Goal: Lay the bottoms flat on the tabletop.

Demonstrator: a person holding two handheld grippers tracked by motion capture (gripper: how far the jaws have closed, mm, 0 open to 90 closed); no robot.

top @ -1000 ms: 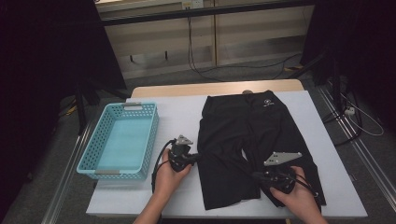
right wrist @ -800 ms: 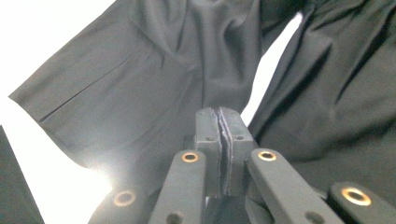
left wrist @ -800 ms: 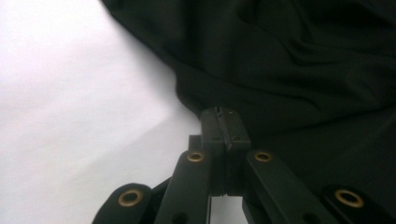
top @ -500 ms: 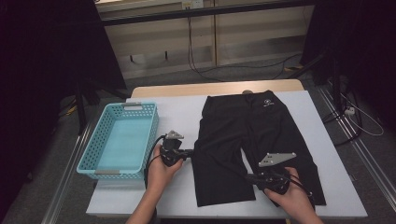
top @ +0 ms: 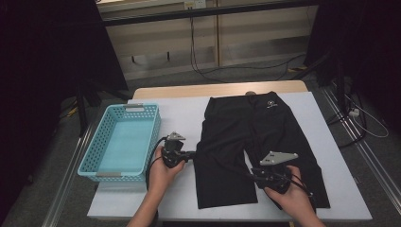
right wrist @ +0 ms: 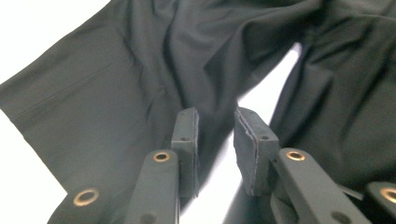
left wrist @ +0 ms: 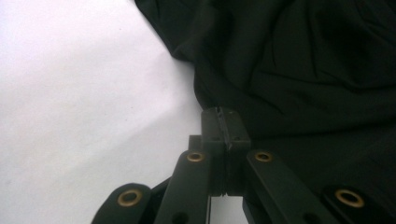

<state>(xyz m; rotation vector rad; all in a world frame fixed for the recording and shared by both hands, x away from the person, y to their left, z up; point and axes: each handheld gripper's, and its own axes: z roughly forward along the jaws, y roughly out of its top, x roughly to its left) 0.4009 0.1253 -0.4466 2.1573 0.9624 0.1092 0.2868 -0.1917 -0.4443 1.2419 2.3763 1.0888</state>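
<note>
- My left gripper point(top: 191, 153) is clamped tight on the outer edge of the black shorts point(top: 255, 142), which lie flat on the white table point(top: 179, 118) next to the blue basket point(top: 124, 142).
- My right gripper point(right wrist: 215, 140) has just been opening; the pads stand apart, with the inner edge of a leg under them but not pinched.
- Risk: if I pull left now, the thin cloth probably slides and bunches, since one side is loose.
- The fabric looks smooth, soft and a bit wrinkly; the basket is stiff plastic mesh.
</note>
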